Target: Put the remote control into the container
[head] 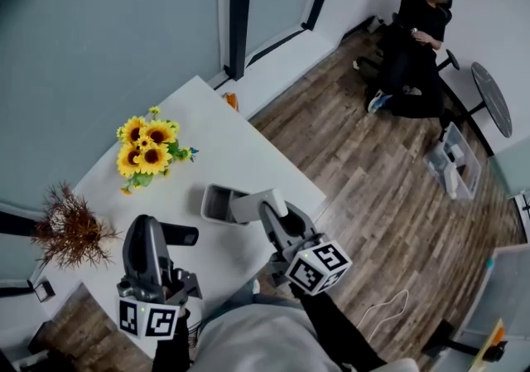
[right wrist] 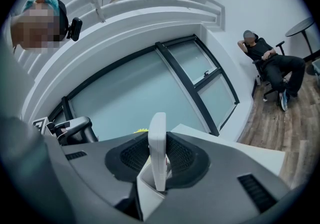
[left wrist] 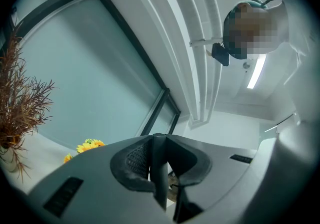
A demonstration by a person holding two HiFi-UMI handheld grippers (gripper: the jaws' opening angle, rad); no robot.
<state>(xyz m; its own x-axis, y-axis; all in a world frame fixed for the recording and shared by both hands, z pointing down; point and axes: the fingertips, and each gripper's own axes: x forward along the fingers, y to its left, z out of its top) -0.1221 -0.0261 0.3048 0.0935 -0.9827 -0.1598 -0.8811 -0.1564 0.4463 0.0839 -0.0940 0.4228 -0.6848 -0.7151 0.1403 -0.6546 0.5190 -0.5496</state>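
While the right tool (head: 269,214) (right wrist: 159,160) is clenched on a slim white plastic remote control (head: 257,205) (right wrist: 158,143), gripping it edge-on between its dark ribbed pads, the remote's free end points toward a pale grey rectangular open container (head: 217,200) that stands on the white desk (head: 240,155). From the head view that end overlaps the container's right rim; whether it touches cannot be told. The left tool (head: 159,238) (left wrist: 160,168) is likewise clamped, on a black bar-shaped remote control (head: 180,234) (left wrist: 159,160), which juts out to the right above the desk, just left of the container and apart from it. A bunch of yellow sunflowers (head: 147,147) (left wrist: 89,144) stands farther back on the desk, and a dried brown twiggy plant (head: 70,229) (left wrist: 15,108) sits at its left edge. Well apart, on the wooden plank floor (head: 373,188), a person in dark clothes (head: 418,39) (right wrist: 270,63) sits in a chair by the wall.
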